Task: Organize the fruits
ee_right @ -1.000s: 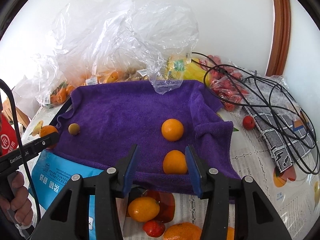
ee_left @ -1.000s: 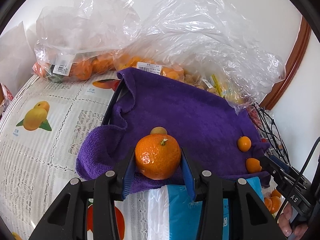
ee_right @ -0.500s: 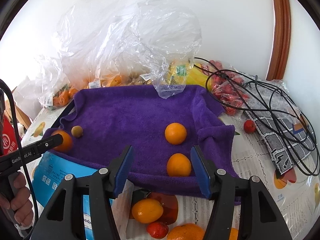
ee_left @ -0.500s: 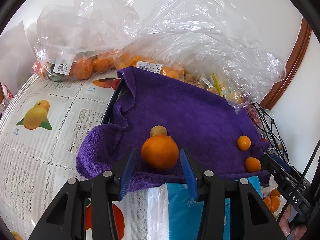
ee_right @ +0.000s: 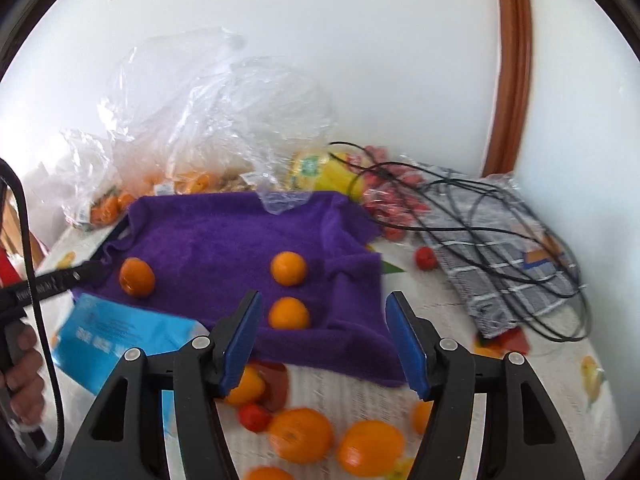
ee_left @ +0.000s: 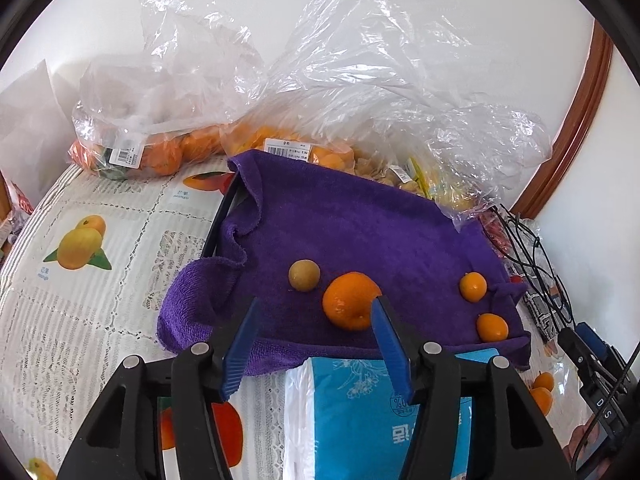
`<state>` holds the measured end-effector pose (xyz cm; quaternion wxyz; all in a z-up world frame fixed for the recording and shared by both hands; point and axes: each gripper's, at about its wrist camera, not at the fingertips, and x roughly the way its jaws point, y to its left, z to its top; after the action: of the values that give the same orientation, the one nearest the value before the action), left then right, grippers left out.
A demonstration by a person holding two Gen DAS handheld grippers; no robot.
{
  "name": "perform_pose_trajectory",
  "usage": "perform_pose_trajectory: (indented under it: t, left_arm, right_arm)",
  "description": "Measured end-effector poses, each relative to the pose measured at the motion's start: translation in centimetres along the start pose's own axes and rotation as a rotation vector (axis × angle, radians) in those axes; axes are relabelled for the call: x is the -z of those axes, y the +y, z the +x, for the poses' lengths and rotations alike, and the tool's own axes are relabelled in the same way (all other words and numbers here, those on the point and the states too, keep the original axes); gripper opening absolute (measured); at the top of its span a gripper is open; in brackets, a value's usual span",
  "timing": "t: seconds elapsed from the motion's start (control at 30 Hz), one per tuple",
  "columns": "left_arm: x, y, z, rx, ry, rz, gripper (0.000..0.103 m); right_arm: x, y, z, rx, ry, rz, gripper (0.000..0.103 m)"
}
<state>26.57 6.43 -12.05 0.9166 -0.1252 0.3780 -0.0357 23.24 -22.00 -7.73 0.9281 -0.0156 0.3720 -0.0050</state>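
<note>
Left hand-held gripper just opening, empty; four fruits on towel

Ahead of the left gripper fingers the purple towel is bare; an orange lies near the right fingertip, and a tissue pack lies under the fingers.

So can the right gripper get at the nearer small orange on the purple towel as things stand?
Probably yes. The right gripper is open, its fingers having just spread, and the small orange lies on the purple towel just ahead of the left finger, with nothing covering it; a slight shift left should line it up.
</note>
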Motion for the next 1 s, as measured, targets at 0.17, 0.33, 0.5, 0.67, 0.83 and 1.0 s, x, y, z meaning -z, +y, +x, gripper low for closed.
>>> perform_pose_trajectory:
  t: [0.17,0.33,0.5,0.67,0.83,1.0]
  left_arm:
    - [0.1,-1.1,-1.4,0.017,-0.022,0.039,0.061]
    - [0.5,-2.2,-2.0,0.033,-0.022,0.075,0.063]
    - [1.3,-2.6,-2.0,0.028,-0.003,0.089,0.063]
    - [1.8,-2.5,-2.0,0.028,0.011,0.081,0.063]
    - [2.2,-2.3,-1.9,0.026,0.026,0.068,0.063]
    - [2.3,-2.6,-1.9,0.02,0.029,0.074,0.063]
  right_arm:
    - [1.8,-3.6,-0.9,0.039,0.035,0.045,0.062]
    - [3.8,-6.3,-0.9,0.067,0.081,0.09,0.05]
    - [5.1,-7.0,-0.5,0.058,0.113,0.086,0.045]
    - [5.8,-7.0,0.9,0.04,0.14,0.084,0.045]
    - [6.2,-7.7,2.3,0.017,0.176,0.128,0.042]
    - [6.7,-8.0,3.4,-0.006,0.206,0.144,0.04]
